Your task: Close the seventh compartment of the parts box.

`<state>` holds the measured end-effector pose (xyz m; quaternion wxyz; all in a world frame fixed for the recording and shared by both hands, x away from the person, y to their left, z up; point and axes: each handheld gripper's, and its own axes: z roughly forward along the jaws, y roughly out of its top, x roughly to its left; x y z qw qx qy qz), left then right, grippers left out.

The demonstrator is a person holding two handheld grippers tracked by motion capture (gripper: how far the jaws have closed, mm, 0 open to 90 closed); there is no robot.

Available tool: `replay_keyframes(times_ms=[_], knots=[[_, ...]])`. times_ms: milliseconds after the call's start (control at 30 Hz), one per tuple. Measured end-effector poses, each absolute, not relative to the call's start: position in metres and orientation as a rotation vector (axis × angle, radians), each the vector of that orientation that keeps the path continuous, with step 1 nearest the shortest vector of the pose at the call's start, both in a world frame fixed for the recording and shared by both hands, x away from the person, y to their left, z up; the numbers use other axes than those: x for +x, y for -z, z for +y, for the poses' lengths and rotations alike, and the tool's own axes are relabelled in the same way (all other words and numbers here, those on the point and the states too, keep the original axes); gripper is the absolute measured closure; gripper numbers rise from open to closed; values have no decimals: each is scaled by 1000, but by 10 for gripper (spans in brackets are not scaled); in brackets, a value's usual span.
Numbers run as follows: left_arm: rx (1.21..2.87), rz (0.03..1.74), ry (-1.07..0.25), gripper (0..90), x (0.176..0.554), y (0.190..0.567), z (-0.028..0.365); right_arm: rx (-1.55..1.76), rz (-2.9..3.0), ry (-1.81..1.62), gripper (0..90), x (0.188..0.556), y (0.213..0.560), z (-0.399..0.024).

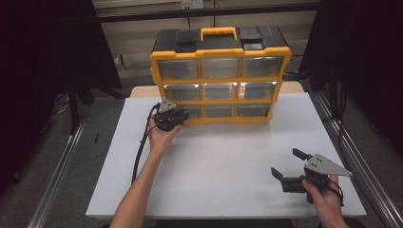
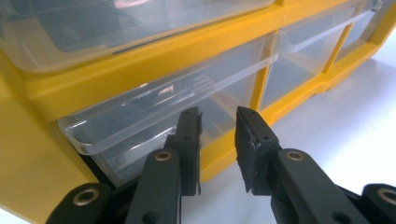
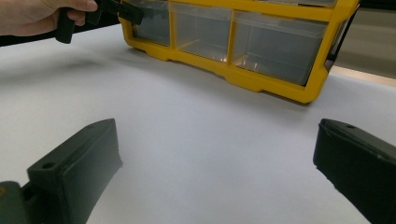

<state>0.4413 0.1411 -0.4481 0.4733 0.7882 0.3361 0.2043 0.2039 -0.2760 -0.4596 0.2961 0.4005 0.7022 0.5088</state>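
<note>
Your yellow-framed plastic organiser cabinet (image 1: 220, 76) with clear pull-out drawers and a black top stands upright at the far edge of the white desk (image 1: 223, 161), about midway along it, its drawer fronts facing you. Your left gripper (image 1: 178, 115) is up against the cabinet's bottom-left corner, at the clear bottom-left drawer (image 2: 154, 126). In the left gripper view that drawer sits slightly pulled out of the yellow frame, and the two black jaws stand a little apart just in front of its clear face, with a narrow gap between them. Nothing is pinched; the pads do not press on the drawer lip. Your left hand (image 1: 163, 137) holds the gripper from below, its black cable (image 1: 139, 156) trailing back along your forearm toward the near edge.

Your right gripper (image 1: 288, 166) rests low near the desk's near right corner, well apart from the cabinet. Its jaws are spread wide over bare white surface, holding nothing.
</note>
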Motion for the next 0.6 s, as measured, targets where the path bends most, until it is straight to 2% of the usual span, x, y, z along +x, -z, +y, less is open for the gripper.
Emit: replay_keyframes(times_ms=[67, 300, 333, 433, 467, 567, 600], knots=[[1931, 821, -510, 654, 438, 447, 142, 1062, 1871, -1354, 3, 204, 459, -276], [1926, 804, -511, 574, 432, 448, 143, 1055, 1876, -1356, 3, 205, 459, -275], [1929, 809, -532, 505, 430, 448, 143, 1058, 1871, -1354, 3, 204, 459, -275], [1926, 816, -534, 465, 427, 448, 143, 1062, 1871, -1352, 3, 204, 459, -275], [1919, 812, -529, 420, 427, 448, 142, 1052, 1875, -1350, 3, 204, 459, -275], [1916, 831, -531, 390, 423, 447, 143, 1053, 1872, -1352, 3, 204, 459, -274], [1919, 834, -559, 341, 421, 445, 143, 1051, 1878, -1352, 3, 204, 459, -274]])
